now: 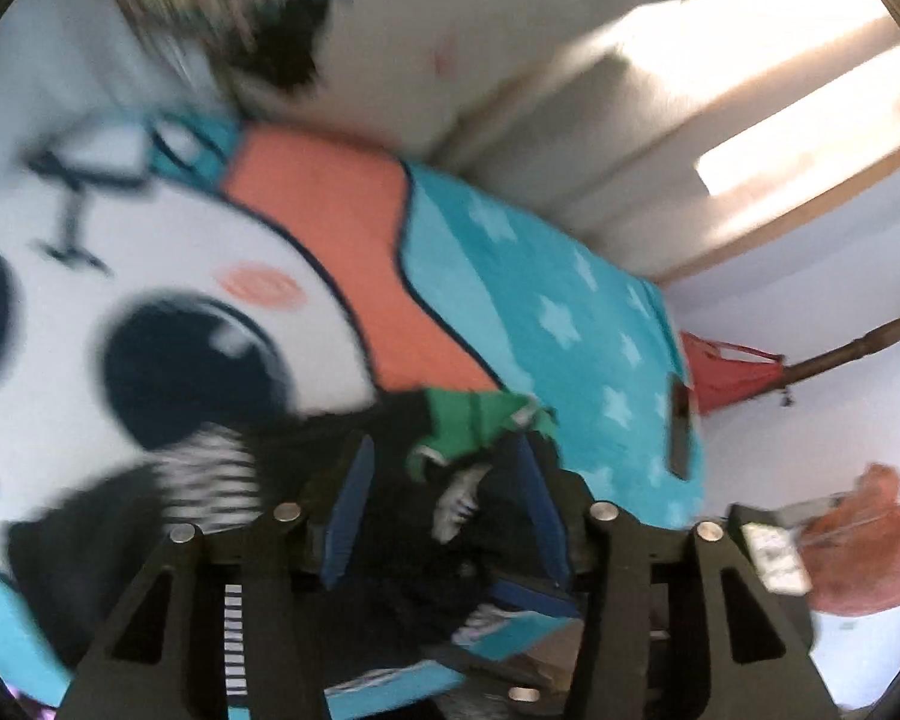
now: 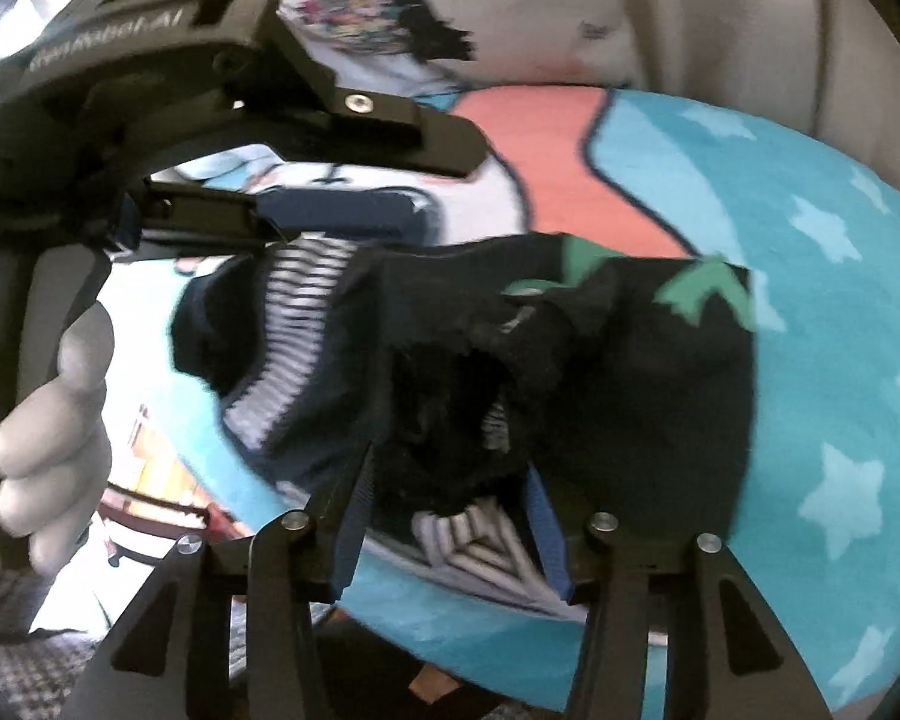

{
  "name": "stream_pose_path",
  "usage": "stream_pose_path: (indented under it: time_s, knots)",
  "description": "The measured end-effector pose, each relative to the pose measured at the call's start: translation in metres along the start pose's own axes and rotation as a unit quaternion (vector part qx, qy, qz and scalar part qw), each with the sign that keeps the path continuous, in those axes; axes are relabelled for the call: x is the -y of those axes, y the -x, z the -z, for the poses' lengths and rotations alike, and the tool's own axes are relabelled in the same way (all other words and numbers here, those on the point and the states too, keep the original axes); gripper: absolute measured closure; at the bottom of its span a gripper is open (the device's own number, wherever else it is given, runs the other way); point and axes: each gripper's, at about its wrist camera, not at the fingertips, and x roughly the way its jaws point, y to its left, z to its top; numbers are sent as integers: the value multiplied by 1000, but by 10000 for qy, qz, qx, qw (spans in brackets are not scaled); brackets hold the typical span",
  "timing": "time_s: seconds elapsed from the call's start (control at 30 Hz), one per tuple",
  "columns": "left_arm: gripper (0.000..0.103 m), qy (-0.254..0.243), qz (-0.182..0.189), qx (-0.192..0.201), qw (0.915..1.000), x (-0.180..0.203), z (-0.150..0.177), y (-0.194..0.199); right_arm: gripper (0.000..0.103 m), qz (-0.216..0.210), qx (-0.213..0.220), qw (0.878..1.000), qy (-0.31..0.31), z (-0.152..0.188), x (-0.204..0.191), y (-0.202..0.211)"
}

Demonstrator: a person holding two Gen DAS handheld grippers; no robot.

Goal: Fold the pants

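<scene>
Small dark navy pants (image 2: 630, 372) with green patches and a striped lining lie bunched on a bed's cartoon blanket (image 2: 810, 240). In the left wrist view the pants (image 1: 414, 552) sit between my left gripper's blue-padded fingers (image 1: 354, 498); the left gripper (image 1: 444, 468) is open over them. My right gripper (image 2: 450, 480) is open, its fingers either side of the dark waistband bunch. The left gripper (image 2: 360, 204) also shows in the right wrist view, at the upper left, above the pants' striped end.
The turquoise star blanket with a big cartoon face (image 1: 150, 300) covers the bed. A phone (image 1: 681, 432) lies near the blanket's edge. A cream wall and headboard (image 1: 510, 60) lie beyond. An orange cushion (image 1: 864, 552) is at the right.
</scene>
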Motion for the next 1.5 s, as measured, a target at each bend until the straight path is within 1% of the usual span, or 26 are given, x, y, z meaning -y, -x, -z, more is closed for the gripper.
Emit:
stream_pose_path:
  time_s: [0.07,0.17,0.2,0.27,0.3,0.33,0.4,0.43,0.57,0.67,0.7,0.77,0.83,0.9,0.93,1.0,1.07,1.1,1.13,1.17,1.2,1.27,1.3,1.4,1.47,1.5]
  knots:
    - [51,-203,-252,311,9990,-1,2,22,50,-126,44,9999,-26,-2,-2,13]
    - [51,-382,-496,653,9959,-3,3,46,50,-141,347,9988,-310,-1,4,45]
    - [51,-404,-529,737,9951,-4,3,51,50,-125,471,9976,-483,-1,12,54]
    - [51,-452,-578,868,9935,-8,4,62,50,57,677,9941,-850,-8,30,65]
    - [51,-471,-614,909,9929,-9,5,65,54,169,736,9923,-980,-10,38,67]
    - [51,-497,-659,958,9920,-12,6,70,62,294,746,9907,-1099,-13,40,69]
    - [51,-522,-727,1005,9909,-12,8,73,72,530,637,9878,-1315,-19,50,61]
    - [51,-534,-753,1024,9905,-14,9,76,72,549,586,9872,-1375,-20,51,53]
    - [50,-505,-792,1095,9895,-24,12,88,72,446,272,9912,-1213,-29,37,21]
    - [49,-461,-837,1203,9881,-32,14,100,72,310,-57,9947,-974,-38,16,-17]
    - [49,-453,-878,1252,9872,-35,14,104,70,250,-127,9951,-950,-42,8,-26]
    - [43,-409,-1007,1406,9841,-41,15,115,70,74,-156,9964,-836,-47,-8,-36]
    - [42,-363,-1152,1566,9802,-48,17,125,66,3,-215,9975,-680,-49,-20,-42]
    - [42,-332,-1339,1775,9744,-54,17,137,66,21,-215,9978,-634,-53,-24,-41]
    - [40,-316,-1460,1925,9699,-56,18,145,66,-44,-158,9974,-705,-55,-24,-35]
    - [32,-271,-1606,2150,9629,-62,18,159,66,-149,6,9960,-879,-58,-21,-21]
    - [18,-180,-1734,2435,9541,-67,18,173,66,-74,188,9949,-992,-61,-18,-4]
    - [14,-124,-1798,2619,9481,-70,18,182,65,-14,300,9939,-1063,-61,-16,5]
    - [6,-76,-1862,2755,9431,-73,18,188,64,25,387,9926,-1155,-60,-14,12]
    - [3,-15,-1956,2889,9372,-77,17,196,64,68,423,9914,-1232,-60,-12,17]
    - [3,22,-1985,2933,9352,-82,16,201,63,135,436,9903,-1315,-58,-10,20]
    - [3,119,-1984,2766,9402,-96,10,207,63,209,364,9897,-1367,-57,-7,18]
    - [3,187,-1994,2717,9413,-102,9,208,63,265,302,9897,-1373,-55,-6,15]
    - [3,437,-2004,2682,9413,-119,13,208,63,392,-7,9897,-1377,-50,-5,-7]
    - [3,547,-2039,2672,9403,-125,17,208,58,505,-292,9887,-1381,-47,-3,-27]
    - [3,545,-2088,2698,9384,-125,18,209,53,557,-453,9871,-1431,-44,-1,-38]
